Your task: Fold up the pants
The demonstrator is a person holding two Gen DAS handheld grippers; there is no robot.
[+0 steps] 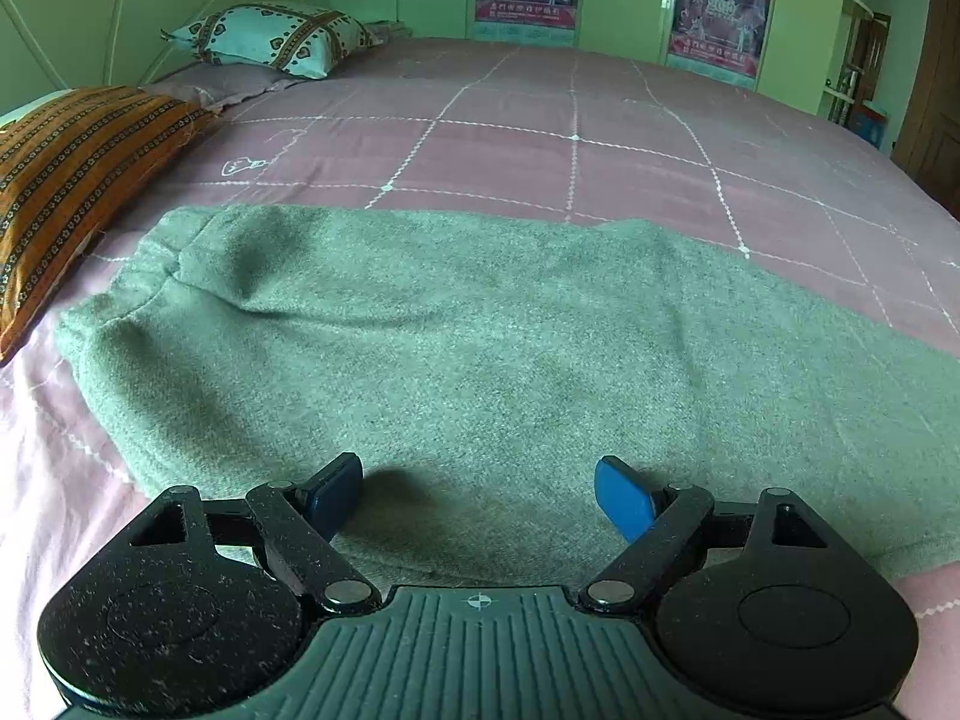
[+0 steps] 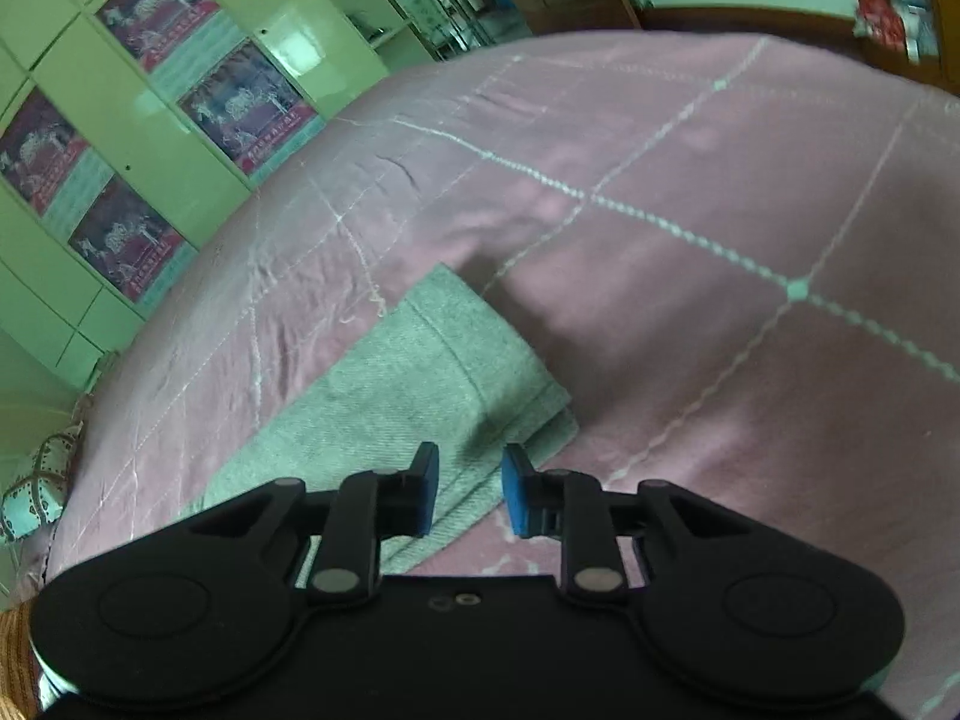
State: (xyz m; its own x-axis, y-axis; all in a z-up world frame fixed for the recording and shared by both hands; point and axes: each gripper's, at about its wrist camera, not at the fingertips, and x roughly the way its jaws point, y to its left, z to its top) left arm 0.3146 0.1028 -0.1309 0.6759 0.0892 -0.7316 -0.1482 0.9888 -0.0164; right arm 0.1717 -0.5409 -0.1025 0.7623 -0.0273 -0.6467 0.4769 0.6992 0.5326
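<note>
While grey pants [image 1: 480, 324] lie on bed [image 1: 600, 138], L gripper [image 1: 478, 495] & R gripper [image 2: 469, 489] fingers spread, holding nothing.

The pants [image 1: 480, 348] are a heathered grey-green; the bedspread [image 1: 600, 156] under them is dusty pink, crossed by a grid of white stitched lines; one pillow [image 1: 72, 180] is orange-brown with dark patterned stripes, another [image 1: 276, 39] pale mint with brown heart-dotted bands. The left gripper [image 1: 480, 495] is black with blue pads; the right gripper [image 2: 469, 489] shows the same black and blue; the wardrobe [image 2: 168, 114] is glossy light green, its panels bearing red-and-white posters [image 2: 246, 108]
</note>
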